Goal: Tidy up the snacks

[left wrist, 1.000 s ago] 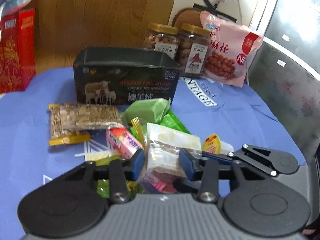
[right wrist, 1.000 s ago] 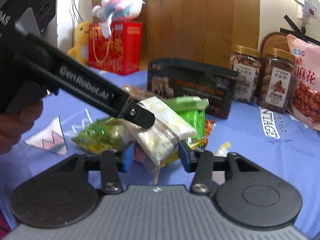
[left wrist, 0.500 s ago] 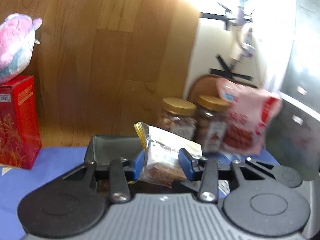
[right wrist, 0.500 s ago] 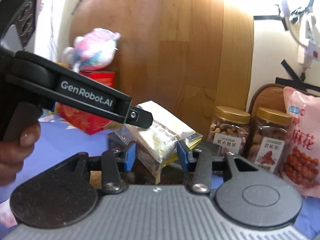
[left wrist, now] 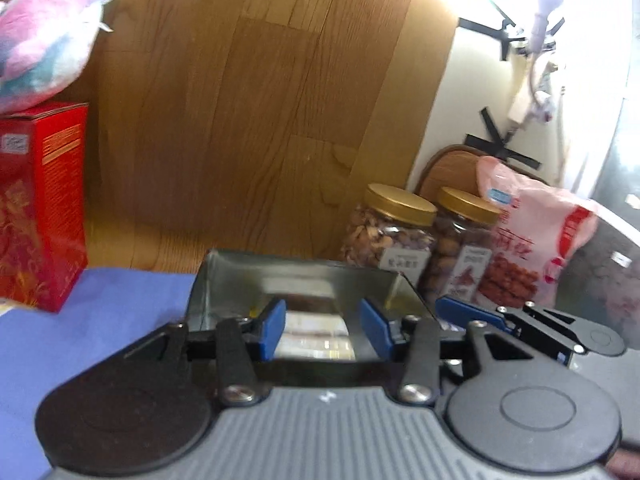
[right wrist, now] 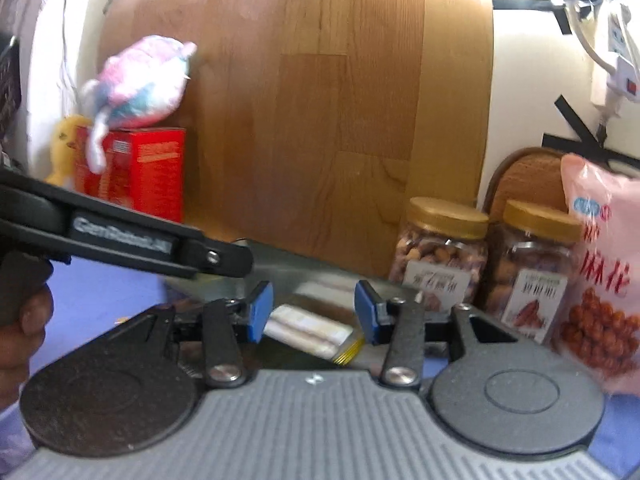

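Observation:
A dark metal tin (left wrist: pixel 296 276) stands open-topped on the blue cloth, right in front of both grippers. A clear snack packet (left wrist: pixel 316 336) with pale bars lies inside it; in the right wrist view the same packet (right wrist: pixel 308 330) rests tilted on the tin's (right wrist: pixel 312 278) floor. My left gripper (left wrist: pixel 324 332) hangs over the tin with its jaws opening, and the packet lies below them, free of the pads. My right gripper (right wrist: pixel 312 314) is open just beside it, nothing pressed. One left finger (right wrist: pixel 216 258) crosses the right view, and a right finger (left wrist: pixel 560 328) shows at the left view's edge.
Two gold-lidded nut jars (left wrist: pixel 390 236) (left wrist: pixel 460 248) and a pink snack bag (left wrist: pixel 528 248) stand right of the tin. A red box (left wrist: pixel 40 208) with a plush toy (left wrist: pixel 44 36) on top is at the left. A wooden panel (left wrist: pixel 260 120) rises behind. A hand (right wrist: pixel 20 332) grips the left tool.
Both grippers rose from the snack pile and came over the tin. The packet held between the left pads has dropped into the tin, and the left jaws stand wider.

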`<state>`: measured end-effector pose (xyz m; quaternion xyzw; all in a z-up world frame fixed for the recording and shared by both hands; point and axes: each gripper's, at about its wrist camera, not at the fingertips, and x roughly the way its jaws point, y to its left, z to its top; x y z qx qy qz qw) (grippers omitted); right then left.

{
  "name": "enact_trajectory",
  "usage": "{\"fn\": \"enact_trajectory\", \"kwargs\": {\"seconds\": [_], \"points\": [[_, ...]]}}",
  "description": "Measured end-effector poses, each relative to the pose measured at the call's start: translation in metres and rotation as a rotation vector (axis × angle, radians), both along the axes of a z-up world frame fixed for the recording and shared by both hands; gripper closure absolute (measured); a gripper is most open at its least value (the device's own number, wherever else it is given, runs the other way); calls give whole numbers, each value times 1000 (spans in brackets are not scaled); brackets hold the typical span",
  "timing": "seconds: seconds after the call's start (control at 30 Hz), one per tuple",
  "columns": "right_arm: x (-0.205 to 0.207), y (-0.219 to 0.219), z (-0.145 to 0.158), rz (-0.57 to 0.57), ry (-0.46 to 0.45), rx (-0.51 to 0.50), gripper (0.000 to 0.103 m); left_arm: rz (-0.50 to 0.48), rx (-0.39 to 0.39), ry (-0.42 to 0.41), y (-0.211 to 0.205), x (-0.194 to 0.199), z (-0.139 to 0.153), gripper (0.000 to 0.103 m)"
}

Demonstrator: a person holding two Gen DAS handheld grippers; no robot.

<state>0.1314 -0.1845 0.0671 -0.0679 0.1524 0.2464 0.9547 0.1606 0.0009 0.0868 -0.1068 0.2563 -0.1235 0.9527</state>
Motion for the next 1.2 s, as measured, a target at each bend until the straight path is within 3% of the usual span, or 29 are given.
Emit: {"fn": "enact_trajectory", "kwargs": {"seconds": [0.17, 0.37, 0.5, 0.57, 0.7, 0.77, 0.93, 1.0, 1.1, 1.2], "points": [[-47, -2, -9, 130, 88, 57, 54, -32, -43, 75, 43, -57, -22, 59], [-94, 36, -33, 262, 126, -19, 54, 38, -72, 161, 82, -119, -61, 53], [-100, 58, -45, 243, 97, -104, 53, 82, -72, 114, 90, -153, -75, 46], [-89, 63, -44, 220, 148, -102, 52, 120, -41, 73, 92, -164, -82, 46], [-66, 50, -34, 217, 384, 127, 52, 169, -62, 50, 101, -171, -93, 49], [-52, 44, -35, 198, 517, 260, 52, 181, -89, -3, 104, -176, -91, 49], [-11, 37, -61, 75, 845, 540, 53, 213, -91, -72, 107, -184, -88, 49], [-5, 35, -63, 27, 862, 618, 47, 218, -87, -99, 107, -189, -87, 48], [3, 36, -70, -53, 905, 718, 48, 217, -66, -131, 103, -193, -86, 47], [7, 42, -68, -107, 906, 744, 49, 208, -53, -158, 100, -197, -85, 46]]}}
